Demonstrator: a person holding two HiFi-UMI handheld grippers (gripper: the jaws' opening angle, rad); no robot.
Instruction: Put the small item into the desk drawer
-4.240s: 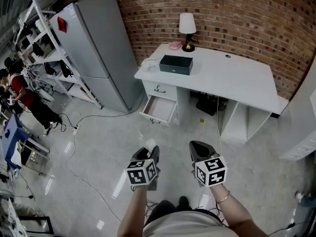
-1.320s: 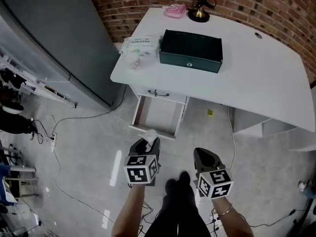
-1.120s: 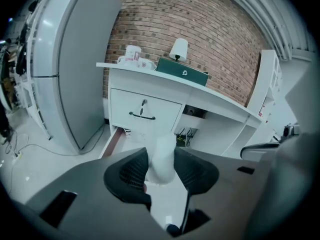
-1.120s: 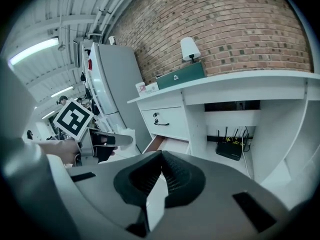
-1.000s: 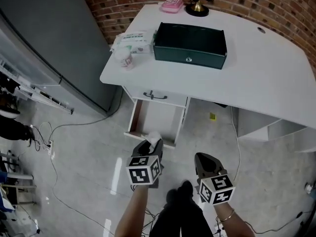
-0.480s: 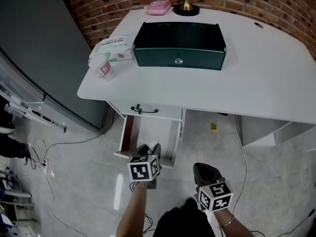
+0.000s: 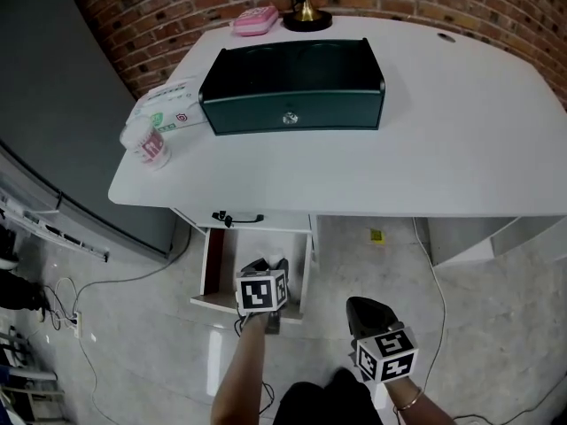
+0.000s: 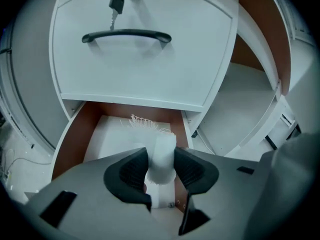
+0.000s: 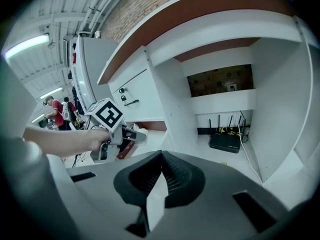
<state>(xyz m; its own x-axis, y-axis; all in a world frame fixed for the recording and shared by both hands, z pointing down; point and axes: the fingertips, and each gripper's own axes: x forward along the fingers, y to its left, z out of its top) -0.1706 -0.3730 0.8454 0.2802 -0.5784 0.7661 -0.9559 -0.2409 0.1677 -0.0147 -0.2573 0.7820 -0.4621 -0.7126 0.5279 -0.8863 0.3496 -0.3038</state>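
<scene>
My left gripper (image 8: 160, 165) is shut on a small white item (image 8: 164, 143) with a frayed, feathery top. It hangs over the front of the open lower desk drawer (image 8: 111, 134), whose white floor shows below the item. In the head view the left gripper (image 7: 265, 271) sits at the drawer's (image 7: 232, 259) front edge under the white desk (image 7: 443, 149). My right gripper (image 7: 367, 312) hangs lower right over the floor, jaws shut with nothing between them (image 9: 161, 176).
The upper drawer is closed, with a black handle (image 8: 126, 35) and a key (image 8: 116, 4) in its lock. A dark green box (image 7: 292, 87), a cup (image 7: 149, 144), a wipes packet (image 7: 170, 103) and a pink object (image 7: 255, 20) stand on the desk. A router (image 9: 226, 141) lies in the kneehole.
The view has closed in on the desk. My left gripper has carried the white item forward to the open drawer's front edge. The right gripper has stayed low and shut.
</scene>
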